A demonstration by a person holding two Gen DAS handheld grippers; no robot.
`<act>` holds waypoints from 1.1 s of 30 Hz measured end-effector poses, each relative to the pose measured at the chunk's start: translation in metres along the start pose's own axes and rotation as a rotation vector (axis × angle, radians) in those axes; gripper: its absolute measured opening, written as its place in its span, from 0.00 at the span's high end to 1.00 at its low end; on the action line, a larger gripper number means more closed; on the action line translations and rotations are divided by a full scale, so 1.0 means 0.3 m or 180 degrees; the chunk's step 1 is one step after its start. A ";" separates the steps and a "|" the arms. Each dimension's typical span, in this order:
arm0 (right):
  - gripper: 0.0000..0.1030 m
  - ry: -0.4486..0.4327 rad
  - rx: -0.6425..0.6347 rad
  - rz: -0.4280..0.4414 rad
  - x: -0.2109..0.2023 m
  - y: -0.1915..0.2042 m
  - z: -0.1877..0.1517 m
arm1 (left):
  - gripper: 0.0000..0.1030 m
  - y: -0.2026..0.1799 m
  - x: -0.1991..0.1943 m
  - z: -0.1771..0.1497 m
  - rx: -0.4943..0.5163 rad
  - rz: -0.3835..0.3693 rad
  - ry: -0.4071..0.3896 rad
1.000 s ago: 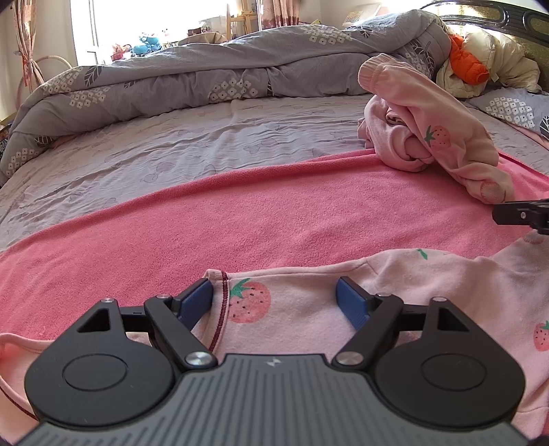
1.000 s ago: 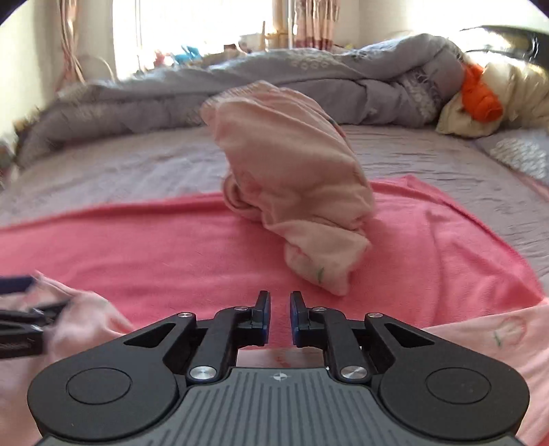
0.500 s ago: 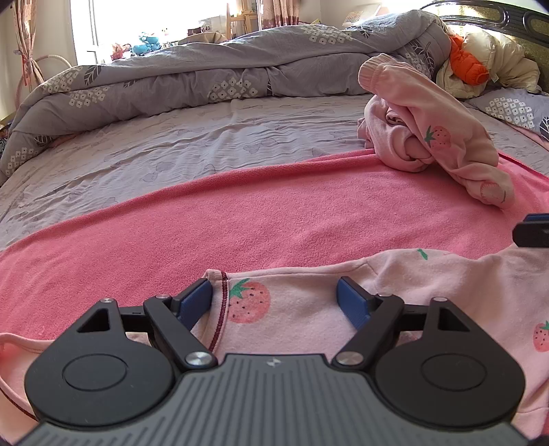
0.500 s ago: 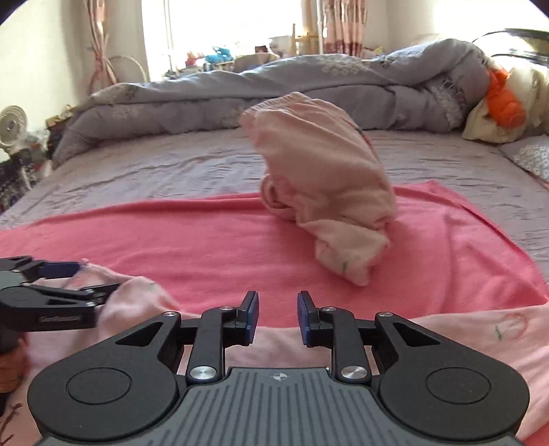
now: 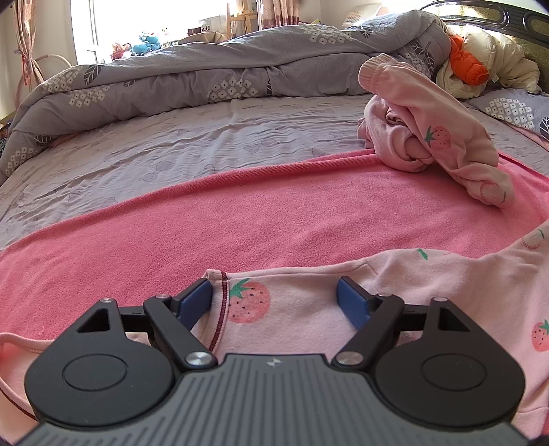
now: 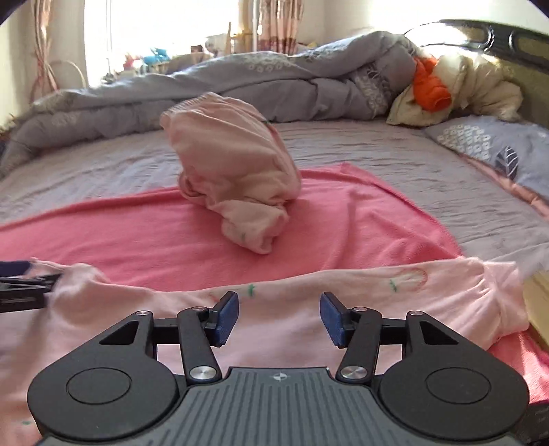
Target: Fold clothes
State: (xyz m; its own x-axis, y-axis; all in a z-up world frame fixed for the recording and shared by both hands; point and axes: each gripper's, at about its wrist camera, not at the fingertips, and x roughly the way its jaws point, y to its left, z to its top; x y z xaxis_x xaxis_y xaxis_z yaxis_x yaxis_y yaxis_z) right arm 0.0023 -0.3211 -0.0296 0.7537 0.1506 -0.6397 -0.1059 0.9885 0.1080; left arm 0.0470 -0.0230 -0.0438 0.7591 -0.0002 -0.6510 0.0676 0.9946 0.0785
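Pink strawberry garment (image 5: 308, 308) flat beneath spread left claw (image 5: 274, 303)

Two pink garments (image 5: 343, 308), perhaps; one towel (image 5: 240, 223).

Place: a bedroom in a home.
Bed (image 5: 212, 137): fills both views, under a wrinkled grey sheet.
Duvet (image 5: 219, 75): grey with leaf print, bunched along the bed's far side.
Headboard (image 6: 497, 37): dark and ornate, at the bed's right end.
Pillow (image 6: 494, 144): just below the headboard.
Window (image 5: 151, 20): bright, beyond the bed, with curtains (image 5: 27, 41) and soft toys (image 5: 147, 39) at its sill.
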 end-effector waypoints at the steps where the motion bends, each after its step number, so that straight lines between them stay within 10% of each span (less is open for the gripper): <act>1: 0.47 0.0017 0.0005 0.0230 -0.039 0.011 -0.020 | 0.21 0.000 0.000 0.000 0.0001 0.0001 0.0000; 5: 0.43 0.0021 -0.0244 0.0685 -0.155 0.087 -0.104 | 0.21 -0.003 -0.001 0.000 0.0013 0.0014 -0.0005; 15: 0.41 0.0001 -0.0013 0.0067 -0.123 0.013 -0.143 | 0.24 -0.079 -0.120 0.033 0.0462 0.0420 -0.0319; 20: 0.41 -0.0153 0.0191 0.0003 -0.092 -0.104 -0.020 | 0.22 -0.200 -0.152 0.058 0.0697 0.0150 -0.0379; 26: 0.52 0.0457 0.0022 -0.0207 0.173 -0.140 0.032 | 0.20 -0.243 -0.008 0.008 0.0660 0.0127 -0.0106; 33: 0.52 0.0343 -0.0130 -0.0662 0.395 -0.117 0.145 | 0.22 -0.190 -0.080 0.014 0.0549 0.0041 -0.0340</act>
State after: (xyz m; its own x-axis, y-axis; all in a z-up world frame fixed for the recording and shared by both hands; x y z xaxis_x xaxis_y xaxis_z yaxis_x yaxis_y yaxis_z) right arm 0.1235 -0.3387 -0.0760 0.6887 -0.0580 -0.7228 0.0168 0.9978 -0.0640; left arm 0.0277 -0.0802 -0.0297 0.8244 -0.0076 -0.5660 0.1603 0.9621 0.2205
